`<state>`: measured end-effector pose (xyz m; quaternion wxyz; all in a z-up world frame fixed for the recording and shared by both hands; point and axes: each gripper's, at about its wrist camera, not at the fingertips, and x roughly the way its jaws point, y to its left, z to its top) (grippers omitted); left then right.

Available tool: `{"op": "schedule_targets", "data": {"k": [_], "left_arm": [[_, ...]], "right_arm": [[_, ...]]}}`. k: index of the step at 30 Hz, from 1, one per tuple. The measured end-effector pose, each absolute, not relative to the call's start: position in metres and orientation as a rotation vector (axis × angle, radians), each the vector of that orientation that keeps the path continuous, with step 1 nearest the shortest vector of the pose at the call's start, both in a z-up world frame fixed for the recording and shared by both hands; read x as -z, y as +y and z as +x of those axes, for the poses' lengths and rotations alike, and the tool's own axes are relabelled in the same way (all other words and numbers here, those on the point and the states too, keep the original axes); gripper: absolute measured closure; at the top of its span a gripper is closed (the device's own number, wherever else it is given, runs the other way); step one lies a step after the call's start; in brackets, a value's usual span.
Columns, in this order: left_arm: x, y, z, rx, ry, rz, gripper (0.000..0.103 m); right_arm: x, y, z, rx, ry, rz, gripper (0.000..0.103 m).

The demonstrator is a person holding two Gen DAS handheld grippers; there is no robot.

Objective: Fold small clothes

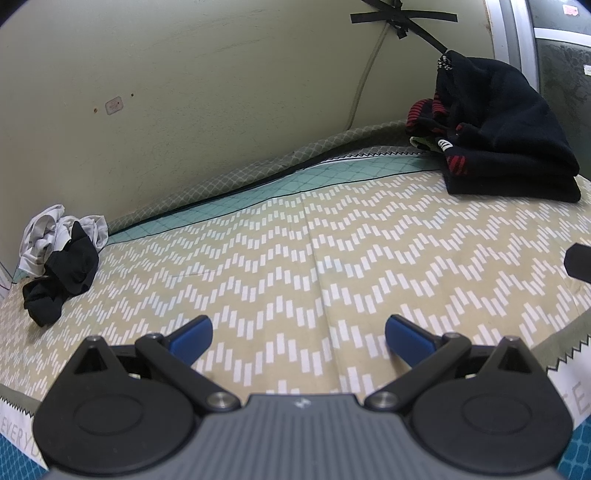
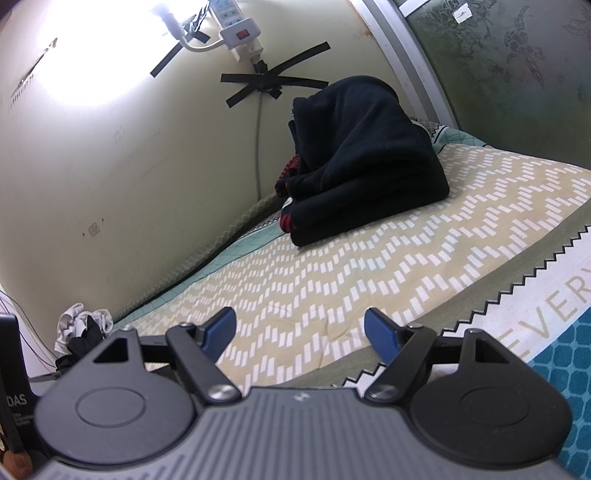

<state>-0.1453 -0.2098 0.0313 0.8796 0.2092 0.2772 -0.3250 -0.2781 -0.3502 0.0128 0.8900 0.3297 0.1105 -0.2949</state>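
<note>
A crumpled heap of small clothes [image 1: 61, 254], white and black, lies at the far left of the bed by the wall; the right wrist view shows the same heap [image 2: 83, 328] low at the left. A stack of folded dark clothes [image 1: 506, 147] with red-striped pieces sits at the back right, large in the right wrist view [image 2: 362, 162]. My left gripper [image 1: 298, 328] hovers open over the zigzag-patterned cover [image 1: 295, 258], nothing between its blue pads. My right gripper [image 2: 300, 325] is open too, over the cover's near edge [image 2: 332, 280], empty.
A pale wall [image 1: 184, 92] runs along the bed's far side, with a taped cable [image 1: 369, 74] and a power strip [image 2: 236, 26]. A dark window panel [image 2: 517, 74] stands behind the stack. A black tip [image 1: 578, 262] pokes in at the right edge. A teal patterned border [image 2: 569, 373] lies at the near right.
</note>
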Motion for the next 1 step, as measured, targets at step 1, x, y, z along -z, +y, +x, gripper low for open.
{"op": "schedule_targets", "data": {"k": [1], "left_arm": [[-0.0310,-0.2104,-0.1449,0.681,0.579,0.435,0.000]], "right_arm": [[-0.0129,-0.3492,-0.2775,0.613,0.230,0.683,0.032]]}}
